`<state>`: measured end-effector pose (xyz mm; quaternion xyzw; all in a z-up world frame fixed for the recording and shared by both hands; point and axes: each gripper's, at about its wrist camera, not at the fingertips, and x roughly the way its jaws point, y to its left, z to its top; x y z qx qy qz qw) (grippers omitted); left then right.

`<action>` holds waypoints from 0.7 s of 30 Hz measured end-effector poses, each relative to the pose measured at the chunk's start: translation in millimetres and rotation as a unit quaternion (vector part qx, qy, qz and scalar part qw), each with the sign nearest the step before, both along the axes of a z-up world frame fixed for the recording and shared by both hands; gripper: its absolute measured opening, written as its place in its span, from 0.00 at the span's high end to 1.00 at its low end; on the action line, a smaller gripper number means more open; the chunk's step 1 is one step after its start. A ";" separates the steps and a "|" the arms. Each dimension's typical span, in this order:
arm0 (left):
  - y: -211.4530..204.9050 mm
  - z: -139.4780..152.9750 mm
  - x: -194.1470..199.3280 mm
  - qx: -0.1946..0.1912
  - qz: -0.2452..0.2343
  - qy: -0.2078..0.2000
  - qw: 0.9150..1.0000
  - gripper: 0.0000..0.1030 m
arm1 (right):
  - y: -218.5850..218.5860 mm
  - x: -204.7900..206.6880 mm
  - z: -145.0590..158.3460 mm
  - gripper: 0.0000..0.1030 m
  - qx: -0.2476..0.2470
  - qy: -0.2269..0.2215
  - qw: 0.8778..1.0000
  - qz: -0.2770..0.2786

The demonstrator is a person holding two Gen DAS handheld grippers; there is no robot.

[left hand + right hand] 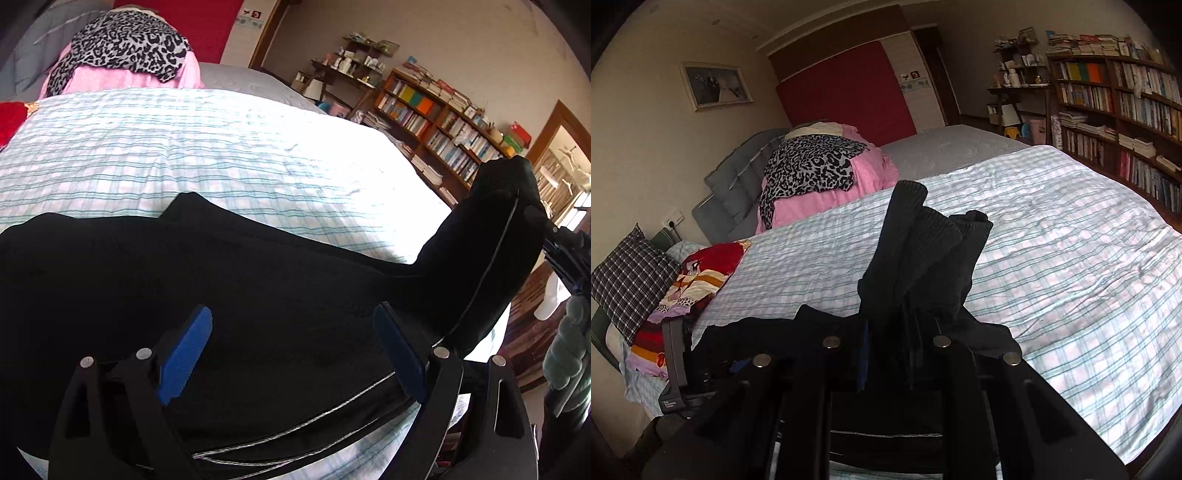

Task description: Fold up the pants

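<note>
Lay black pants [258,288] lengthwise across bed [184,147], nine to three o'clock. Clenched right gripper [897,325] on cuff end, raised at three o'clock. Spread left gripper [291,350] released, above waist half, nearer there.

bed [1071,258], bookshelf [1126,122], red wall panel [849,96]

Bed [1071,236], covered by white sheet [184,147] with teal check lines, grey mattress bare at far end. On it: black pants [258,295] at near edge; pink bedding [871,173] topped by leopard-print cloth [812,166] at far end; red patterned quilt [701,273] and plaid pillow [631,273] at one side.
</note>
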<state>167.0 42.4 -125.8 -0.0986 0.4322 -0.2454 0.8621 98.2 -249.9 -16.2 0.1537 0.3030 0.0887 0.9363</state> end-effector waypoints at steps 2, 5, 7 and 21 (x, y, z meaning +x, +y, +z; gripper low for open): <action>11.9 1.6 2.5 -0.003 0.015 0.001 1.000 0.14 | 25.1 6.5 -6.8 0.85 -0.006 0.008 1.000 0.022; 29.6 2.1 2.6 -0.007 0.036 0.003 0.999 0.14 | 63.5 12.9 -20.2 0.85 -0.028 0.014 0.998 0.055; 42.1 1.4 2.5 -0.008 0.049 0.004 0.999 0.14 | 87.9 17.6 -33.1 0.85 -0.049 0.017 0.996 0.076; 127.3 0.5 4.3 -0.019 0.157 0.014 0.987 0.14 | 234.9 20.3 -119.0 0.85 -0.168 0.043 0.964 0.203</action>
